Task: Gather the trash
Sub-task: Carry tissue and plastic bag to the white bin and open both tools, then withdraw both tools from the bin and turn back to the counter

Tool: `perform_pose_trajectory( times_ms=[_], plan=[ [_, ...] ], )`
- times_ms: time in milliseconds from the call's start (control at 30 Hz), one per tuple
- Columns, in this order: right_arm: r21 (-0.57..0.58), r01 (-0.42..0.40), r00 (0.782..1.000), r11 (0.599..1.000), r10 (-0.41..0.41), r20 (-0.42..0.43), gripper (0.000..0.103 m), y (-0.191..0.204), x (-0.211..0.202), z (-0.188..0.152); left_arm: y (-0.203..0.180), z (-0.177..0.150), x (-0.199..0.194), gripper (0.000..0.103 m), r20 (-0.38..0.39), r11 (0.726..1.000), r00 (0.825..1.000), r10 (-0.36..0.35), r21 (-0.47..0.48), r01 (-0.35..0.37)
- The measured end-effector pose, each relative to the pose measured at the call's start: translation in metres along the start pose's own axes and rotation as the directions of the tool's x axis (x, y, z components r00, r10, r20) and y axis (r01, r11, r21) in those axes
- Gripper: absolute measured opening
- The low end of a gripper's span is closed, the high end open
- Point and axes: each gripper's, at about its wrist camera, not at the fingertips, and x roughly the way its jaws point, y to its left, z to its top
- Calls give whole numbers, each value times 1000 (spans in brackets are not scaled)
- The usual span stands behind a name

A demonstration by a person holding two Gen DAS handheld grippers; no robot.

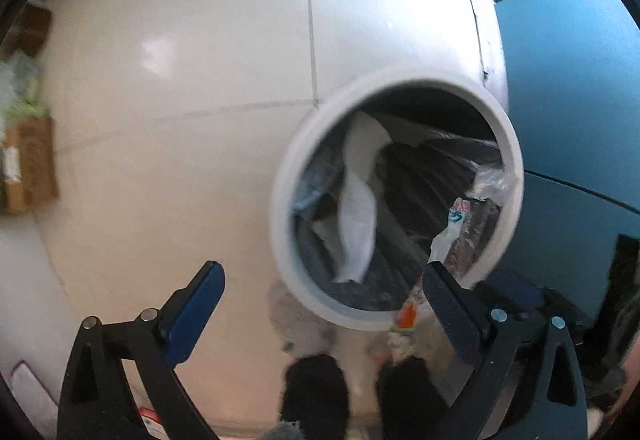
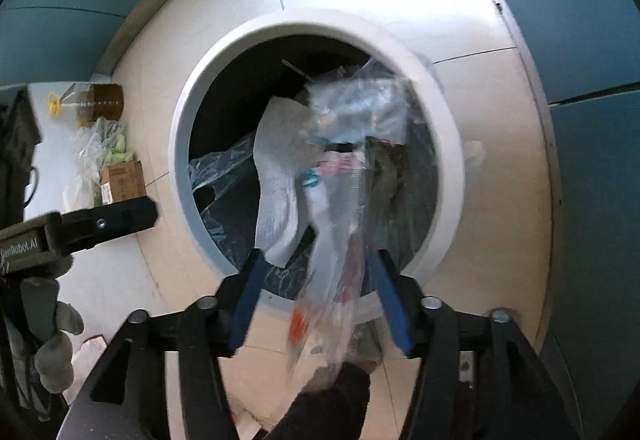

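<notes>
A round white bin [image 1: 280,199] with a black liner [image 1: 420,179] stands on the tiled floor. A white paper towel [image 1: 358,207] hangs inside it, and a clear printed plastic wrapper [image 1: 460,228] lies against its right rim. My left gripper [image 1: 324,300] is open wide beside the bin, with nothing between its fingers. In the right wrist view the bin [image 2: 180,159] fills the middle, with the paper towel [image 2: 276,175] in it. The blurred plastic wrapper [image 2: 336,240] hangs loose between the jaws of my right gripper [image 2: 320,292], which is open above the bin's near rim.
An oil bottle [image 2: 96,103], a bag of greens [image 2: 108,147] and a cardboard box [image 2: 122,181] sit on the floor left of the bin. A blue wall [image 2: 600,199] runs behind. The left gripper [image 2: 108,220] is held by a gloved hand [image 2: 52,340]. The person's dark shoes [image 1: 316,392] are just below the bin.
</notes>
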Motion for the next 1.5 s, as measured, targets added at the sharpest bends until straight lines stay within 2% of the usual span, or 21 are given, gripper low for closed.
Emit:
perform_pose_trajectory(
  times_ms=[100, 167, 233, 267, 300, 333, 367, 433, 633, 867, 1100, 1233, 1367, 1500],
  plan=[
    [26, -5, 1000, 1000, 5, 16, 72, -22, -24, -4, 1, -8, -9, 101, 54, 998, 996, 67, 13, -68],
    [40, -7, 999, 999, 6, 33, 75, -20, -26, -7, 12, -14, -22, 101, 72, 995, 992, 99, 11, -100],
    [34, 11, 999, 999, -13, 47, 75, -52, -55, -13, 14, -20, -25, 101, 86, 992, 988, 128, 5, -129],
    [25, 32, 998, 999, -34, 62, 78, -55, -61, -14, 14, -23, -25, 101, 91, 990, 986, 142, 1, -142],
    [17, 58, 996, 998, -59, 74, 84, -56, -63, -16, 12, -25, -27, 101, 96, 988, 983, 154, -1, -155],
    [9, 92, 992, 996, -92, 88, 97, -56, -68, -19, 11, -28, -29, 101, 102, 986, 981, 167, 1, -168],
    [-3, 133, 986, 991, -132, 107, 103, -56, -73, -21, 10, -33, -31, 101, 108, 983, 978, 180, 3, -181],
    [-22, 201, 971, 979, -196, 138, 103, -50, -80, -26, 6, -43, -39, 101, 128, 979, 971, 201, 7, -204],
    [-51, 274, 946, 960, -260, 191, 103, -33, -131, -45, -12, -76, -100, 101, 215, 966, 946, 243, 32, -256],
    [-72, 255, 947, 964, -234, 219, 103, 10, -237, -81, -31, -126, -221, 101, 307, 967, 923, 232, 33, -254],
    [-121, 235, 939, 964, -193, 283, 103, 60, -359, -134, -43, -186, -332, 101, 371, 973, 904, 211, 13, -232],
    [-133, 215, 934, 967, -165, 317, 103, 81, -421, -161, -51, -216, -378, 101, 392, 973, 896, 210, 7, -231],
    [-119, 154, 937, 981, -107, 333, 103, 88, -470, -180, -59, -235, -416, 101, 418, 973, 882, 216, -15, -231],
    [-75, 71, 921, 995, -37, 387, 103, 77, -525, -194, -86, -245, -457, 101, 472, 967, 851, 232, -18, -254]
  ],
)
